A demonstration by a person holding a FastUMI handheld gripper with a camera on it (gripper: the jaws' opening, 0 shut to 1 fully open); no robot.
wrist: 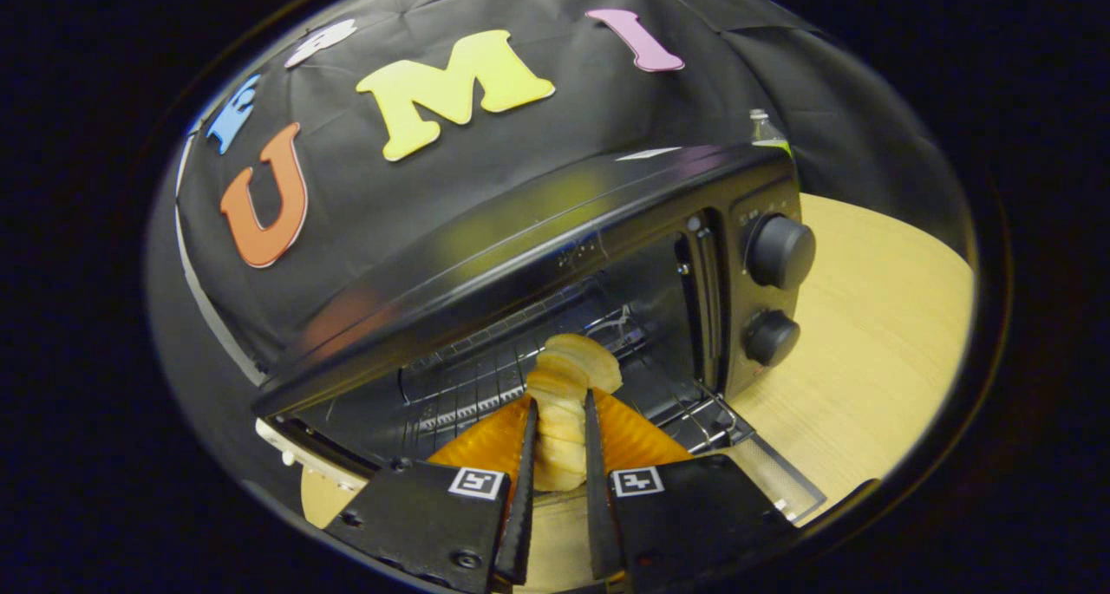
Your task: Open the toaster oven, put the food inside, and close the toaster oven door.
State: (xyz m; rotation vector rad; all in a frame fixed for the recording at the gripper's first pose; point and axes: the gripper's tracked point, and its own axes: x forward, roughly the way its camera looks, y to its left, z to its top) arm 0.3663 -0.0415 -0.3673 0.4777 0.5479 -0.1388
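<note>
The gripper (559, 421) clamps a pale, ridged, croissant-like pastry (568, 394) between both narrowly spaced fingers, its rounded tip poking past them into the mouth of the toaster oven (555, 230). The oven is glossy black metal, its door (772, 473) folded down, a wire rack (486, 377) inside, two round knobs (779, 251) beside the opening, on a light wooden table (876, 334).
</note>
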